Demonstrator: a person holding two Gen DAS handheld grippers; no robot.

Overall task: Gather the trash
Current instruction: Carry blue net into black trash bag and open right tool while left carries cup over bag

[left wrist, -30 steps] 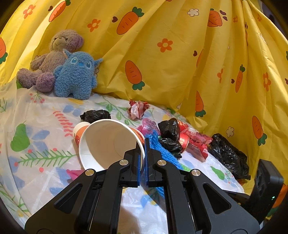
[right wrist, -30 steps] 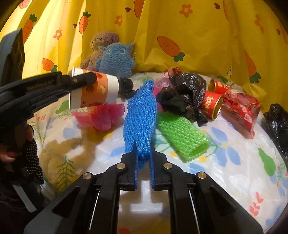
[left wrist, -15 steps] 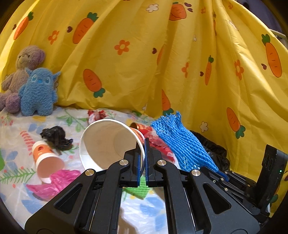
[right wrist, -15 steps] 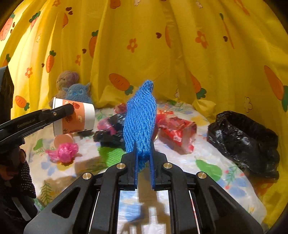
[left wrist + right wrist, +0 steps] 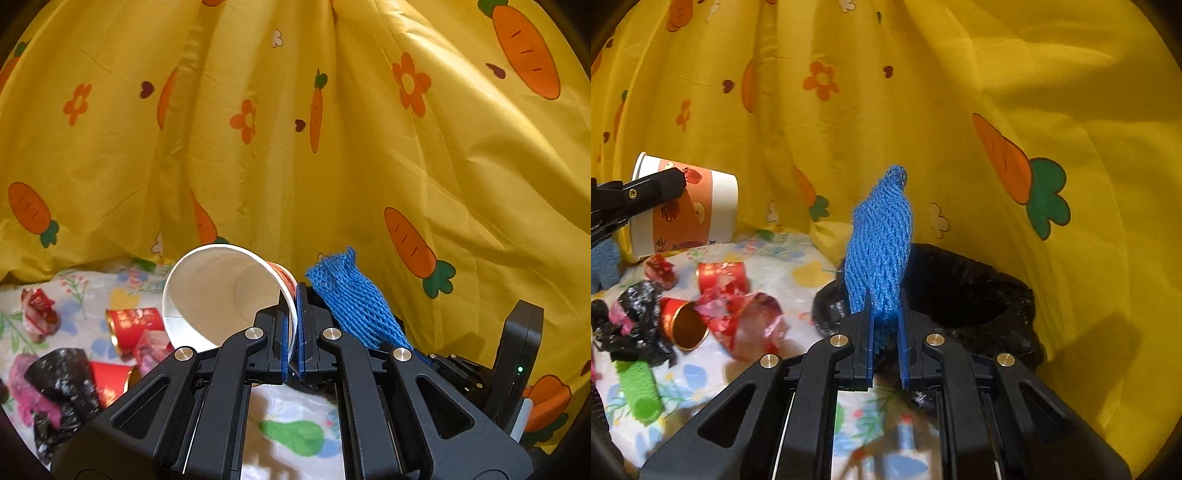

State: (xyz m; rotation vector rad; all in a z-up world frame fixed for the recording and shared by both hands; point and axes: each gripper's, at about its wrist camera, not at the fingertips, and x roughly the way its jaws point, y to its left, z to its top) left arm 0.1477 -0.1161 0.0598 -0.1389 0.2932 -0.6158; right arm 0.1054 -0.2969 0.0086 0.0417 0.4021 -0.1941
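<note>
My left gripper is shut on the rim of a white and orange paper cup, held in the air with its mouth toward the camera; the cup also shows in the right wrist view. My right gripper is shut on a blue foam net sleeve, which stands up from the jaws just in front of the open black trash bag. The blue sleeve also shows in the left wrist view.
On the floral sheet lie red cups, a red wrapper, crumpled black plastic and a green foam sleeve. A yellow carrot-print curtain closes off the back and right.
Both grippers swung right with their loads. The black trash bag is now right in front of the blue sleeve; the plush toys have left the left wrist view.
</note>
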